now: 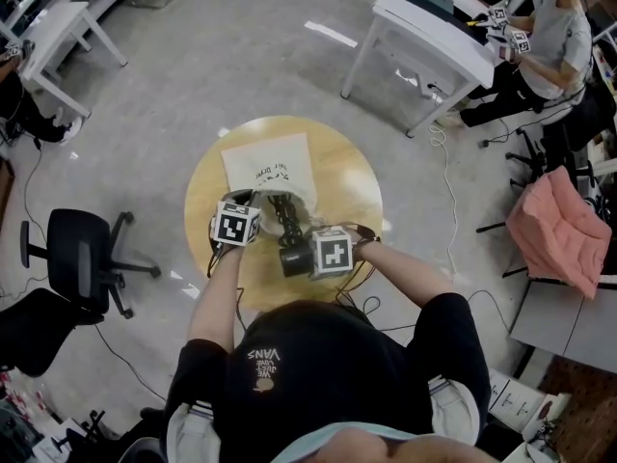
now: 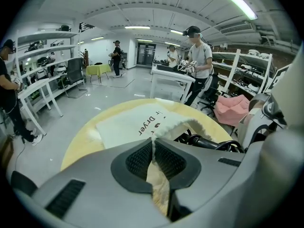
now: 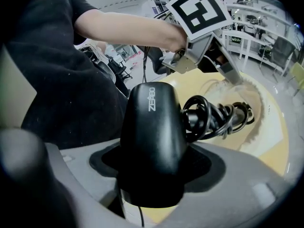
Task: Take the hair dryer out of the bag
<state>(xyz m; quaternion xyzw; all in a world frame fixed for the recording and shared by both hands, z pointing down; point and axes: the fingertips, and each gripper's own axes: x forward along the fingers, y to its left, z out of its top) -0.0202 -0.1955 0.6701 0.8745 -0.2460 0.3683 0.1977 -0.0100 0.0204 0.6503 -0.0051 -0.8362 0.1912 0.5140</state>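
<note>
The white cloth bag (image 1: 266, 166) lies flat on the round yellow table (image 1: 352, 186), its mouth towards me. My left gripper (image 1: 238, 223) is shut on the bag's cream rim (image 2: 158, 179), which is pinched between the jaws of the left gripper (image 2: 154, 161). My right gripper (image 1: 329, 253) is shut on the black hair dryer (image 3: 153, 132) by its body. The dryer's handle, with the cord wound round it (image 3: 214, 118), still reaches into the bag's mouth (image 3: 247, 96). From above, the hair dryer (image 1: 292, 255) sits between the two grippers, near the table's front.
A black office chair (image 1: 79, 249) stands left of the table. White desks (image 1: 424, 27) and a seated person (image 1: 554, 41) are at the back right. A pink cloth (image 1: 557, 230) hangs over a chair at the right. Cables run over the floor.
</note>
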